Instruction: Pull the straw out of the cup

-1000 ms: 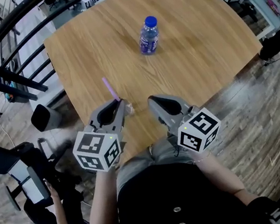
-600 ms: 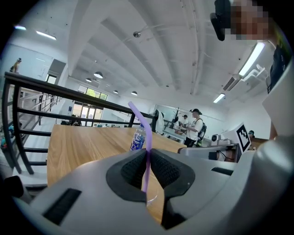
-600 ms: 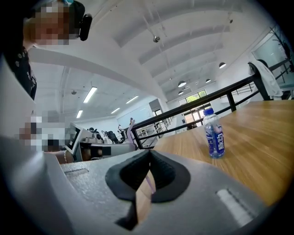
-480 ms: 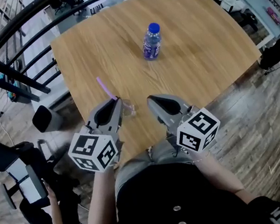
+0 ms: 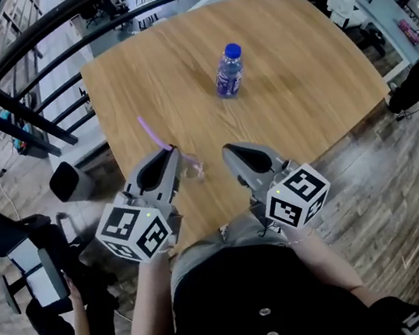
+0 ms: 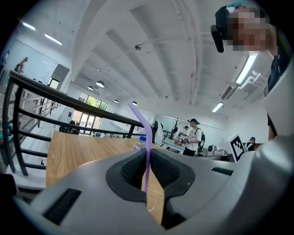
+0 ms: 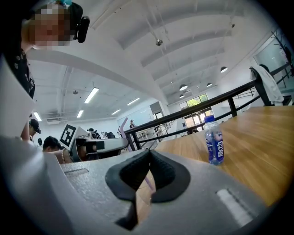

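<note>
A blue-capped bottle [image 5: 229,71] stands upright on the wooden bench [image 5: 307,84], toward its far side. A black railing [image 6: 59,93] runs past the bench's left edge, with a grey bin [image 5: 68,181] on the floor there.

no legible text, bottle [image 7: 214,146] label unreadable

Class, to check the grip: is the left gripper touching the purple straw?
Touching. In the left gripper view, the left gripper pinches the purple straw between its pads.
</note>
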Tool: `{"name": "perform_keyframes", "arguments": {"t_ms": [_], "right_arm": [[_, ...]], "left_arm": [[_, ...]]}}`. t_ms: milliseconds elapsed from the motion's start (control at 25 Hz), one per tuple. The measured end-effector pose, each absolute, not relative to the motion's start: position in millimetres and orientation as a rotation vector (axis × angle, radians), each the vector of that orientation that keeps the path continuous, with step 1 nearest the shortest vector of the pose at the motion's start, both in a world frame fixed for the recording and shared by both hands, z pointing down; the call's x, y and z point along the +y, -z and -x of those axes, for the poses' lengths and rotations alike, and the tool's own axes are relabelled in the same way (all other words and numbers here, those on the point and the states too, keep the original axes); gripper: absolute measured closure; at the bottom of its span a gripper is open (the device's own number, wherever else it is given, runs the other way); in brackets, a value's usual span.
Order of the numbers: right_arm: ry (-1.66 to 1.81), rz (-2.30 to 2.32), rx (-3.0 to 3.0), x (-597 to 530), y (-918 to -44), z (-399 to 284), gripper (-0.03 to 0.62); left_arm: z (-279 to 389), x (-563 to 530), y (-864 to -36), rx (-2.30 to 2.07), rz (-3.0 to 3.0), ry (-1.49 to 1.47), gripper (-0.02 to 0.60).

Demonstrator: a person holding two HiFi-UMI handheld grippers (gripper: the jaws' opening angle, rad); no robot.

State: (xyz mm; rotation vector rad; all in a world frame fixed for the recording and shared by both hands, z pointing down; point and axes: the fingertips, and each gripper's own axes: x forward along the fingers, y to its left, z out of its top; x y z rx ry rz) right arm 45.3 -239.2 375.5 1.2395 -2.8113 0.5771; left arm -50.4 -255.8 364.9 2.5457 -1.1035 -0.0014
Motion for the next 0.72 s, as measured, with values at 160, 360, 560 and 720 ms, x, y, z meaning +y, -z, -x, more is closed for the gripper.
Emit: {"name": "perform_keyframes", "arguments": {"t_ms": [160, 360, 560, 720], "right_arm": [[-0.565, -1.237, -2.813, -241.4, -373.2, -46.1, 0.595], [-0.549, -1.231, -2.826, -244.4, -366.3, -46.5, 0.595], [-0.529, -1.293, -2.831, -250.1, -360.0, -51.5, 0.595], [-0.517, -1.312, -2.857, -251.6, -350.8, -51.5, 0.595]], "left_arm": [[55.1, -257.5, -351.6, -1.127, -2.559, 0.087, 0.538], [60.6, -259.4, -337.0, -1.149, -2.594, 0.134, 0.538], [65.7, -260.9, -330.2, -1.16, -2.58, 0.183, 0.538], [70.5, -259.9, -323.6, -1.169, -2.562, 0.254, 0.538]]}}
